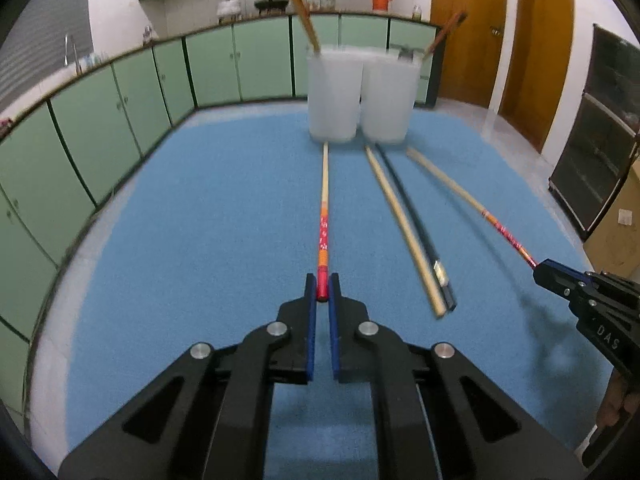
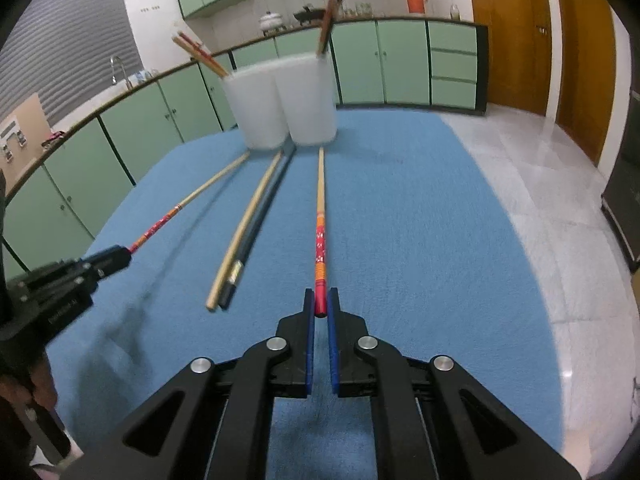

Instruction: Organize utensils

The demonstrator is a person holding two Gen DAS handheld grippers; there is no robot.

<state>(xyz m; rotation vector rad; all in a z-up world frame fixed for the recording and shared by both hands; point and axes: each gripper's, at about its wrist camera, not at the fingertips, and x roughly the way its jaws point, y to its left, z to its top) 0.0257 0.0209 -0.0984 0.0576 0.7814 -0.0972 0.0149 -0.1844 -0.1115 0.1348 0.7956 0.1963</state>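
Note:
My left gripper (image 1: 322,289) is shut on the red end of a red-patterned chopstick (image 1: 324,208) that points toward two white cups (image 1: 333,96). My right gripper (image 2: 321,303) is shut on the red end of a matching chopstick (image 2: 320,216). Each gripper also shows in the other's view: the right one (image 1: 540,271) and the left one (image 2: 124,256), each with its chopstick (image 1: 460,192) (image 2: 200,194) raised off the blue mat. A plain wooden chopstick (image 1: 404,228) and a black chopstick (image 1: 416,224) lie side by side on the mat between them. Both cups (image 2: 280,100) hold upright chopsticks.
The blue mat (image 1: 200,220) covers the table, with a white bare strip (image 2: 560,220) at its right side. Green cabinets (image 1: 120,100) line the far wall and wooden doors (image 1: 536,48) stand at the right.

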